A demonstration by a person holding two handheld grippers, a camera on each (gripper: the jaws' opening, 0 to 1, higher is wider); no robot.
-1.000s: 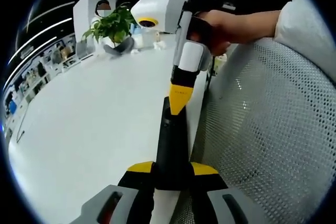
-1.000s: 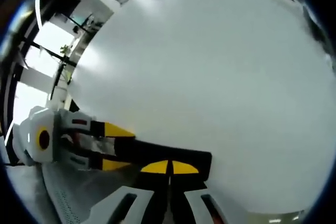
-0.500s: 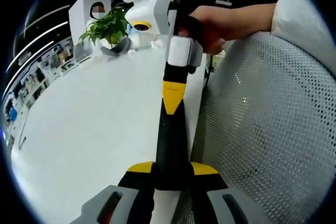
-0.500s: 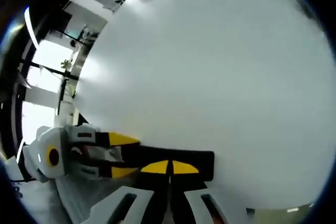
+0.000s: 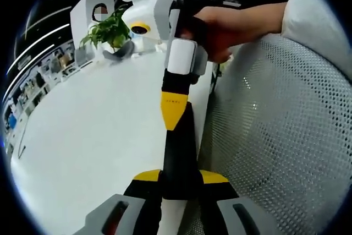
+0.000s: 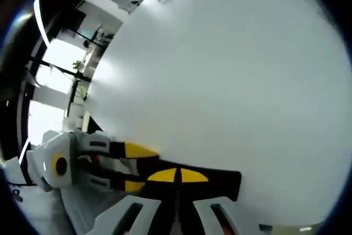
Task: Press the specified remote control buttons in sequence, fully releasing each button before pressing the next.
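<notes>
Between my left jaws I am gripping the near end of the remote (image 5: 179, 158), a long black bar, closed on it from both sides. Its long axis is running straight away from my left claw (image 5: 180, 179), along the table's (image 5: 93, 130) right edge, with a mesh chair back (image 5: 275, 147) just beyond that edge. My right claw (image 5: 174, 115) is coming at it from the far end, its yellow tip lying on or just above the top face; I cannot tell whether it is touching. In the right gripper view, my right claw's (image 6: 176, 175) tips are meeting with no gap, holding nothing, and the remote (image 6: 220, 182) is lying crosswise just under them, with the left claw (image 6: 132, 166) clamping it from the left.

So the pressing claw is the nearer one to the buttons, though I am not making out any single button on the dark face. I am judging that the press calls for a short push down onto that face, then a full lift. Open white table is stretching wide to the left; the right side is tight against the edge.
</notes>
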